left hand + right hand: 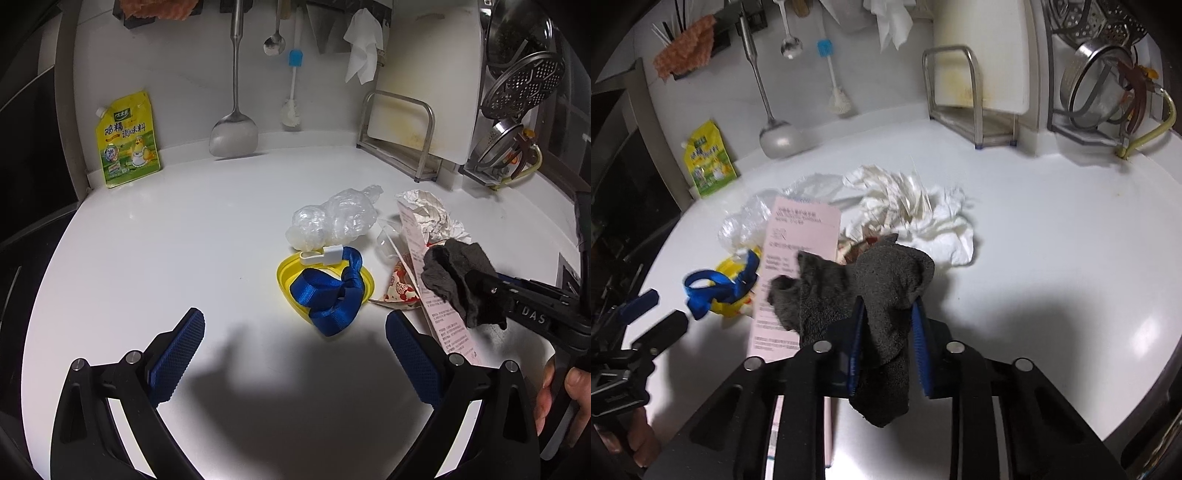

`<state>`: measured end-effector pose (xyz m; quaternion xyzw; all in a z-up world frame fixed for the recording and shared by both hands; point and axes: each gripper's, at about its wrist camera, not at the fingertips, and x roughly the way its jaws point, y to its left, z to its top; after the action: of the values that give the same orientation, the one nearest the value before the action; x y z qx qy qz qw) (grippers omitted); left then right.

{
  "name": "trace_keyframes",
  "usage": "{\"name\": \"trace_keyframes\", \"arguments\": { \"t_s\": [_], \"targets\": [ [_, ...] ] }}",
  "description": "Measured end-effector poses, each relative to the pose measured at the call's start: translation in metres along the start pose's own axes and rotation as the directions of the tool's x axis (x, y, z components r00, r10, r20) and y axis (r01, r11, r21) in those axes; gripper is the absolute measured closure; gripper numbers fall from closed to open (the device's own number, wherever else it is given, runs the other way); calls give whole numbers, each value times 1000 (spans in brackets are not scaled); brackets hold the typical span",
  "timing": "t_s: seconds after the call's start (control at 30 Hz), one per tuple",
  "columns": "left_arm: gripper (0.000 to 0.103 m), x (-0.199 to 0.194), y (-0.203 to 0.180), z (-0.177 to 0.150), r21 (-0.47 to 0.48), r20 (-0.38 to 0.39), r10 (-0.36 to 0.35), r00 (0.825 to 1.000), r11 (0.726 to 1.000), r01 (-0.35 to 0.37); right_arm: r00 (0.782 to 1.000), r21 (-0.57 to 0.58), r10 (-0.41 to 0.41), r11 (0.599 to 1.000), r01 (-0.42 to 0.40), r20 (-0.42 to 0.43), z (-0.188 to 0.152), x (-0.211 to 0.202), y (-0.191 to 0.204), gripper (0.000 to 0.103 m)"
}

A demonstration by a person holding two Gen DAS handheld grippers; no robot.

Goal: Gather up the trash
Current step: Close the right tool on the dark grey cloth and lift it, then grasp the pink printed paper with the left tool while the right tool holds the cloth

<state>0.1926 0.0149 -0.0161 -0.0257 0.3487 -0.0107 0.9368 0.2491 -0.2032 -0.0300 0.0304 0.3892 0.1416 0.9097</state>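
Note:
My right gripper (888,306) is shut on a dark grey cloth (886,280), which bunches over its blue pads and hangs down between them. In the left wrist view the same gripper (491,288) holds the cloth (454,273) above a pile of trash. The pile holds a pink printed leaflet (417,258), crumpled white paper (432,218), a crushed clear plastic bag (332,221) and a red-and-white wrapper (399,291). A yellow lid (286,273) with a blue strap (325,291) lies beside them. My left gripper (295,321) hovers open in front of the strap, holding nothing.
A yellow seasoning pouch (127,140) leans on the back wall at left. A metal spatula (234,133), a spoon and a blue-handled brush (291,110) hang there. A cutting board in a steel rack (424,92) and metal strainers (517,92) stand at right. A person's hand (565,398) grips the right tool.

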Motion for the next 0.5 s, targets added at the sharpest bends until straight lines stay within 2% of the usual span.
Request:
{"name": "trace_keyframes", "arguments": {
  "t_s": [0.2,0.5],
  "targets": [
    [6,-4,-5,1,-8,1,-12,1000,1000,12,997,12,16,1000,-17,69,10,-27,-5,82],
    [6,-8,-42,-6,11,-15,-49,999,999,49,991,50,-29,998,22,132,11,-55,-41,83]
  ]
}}
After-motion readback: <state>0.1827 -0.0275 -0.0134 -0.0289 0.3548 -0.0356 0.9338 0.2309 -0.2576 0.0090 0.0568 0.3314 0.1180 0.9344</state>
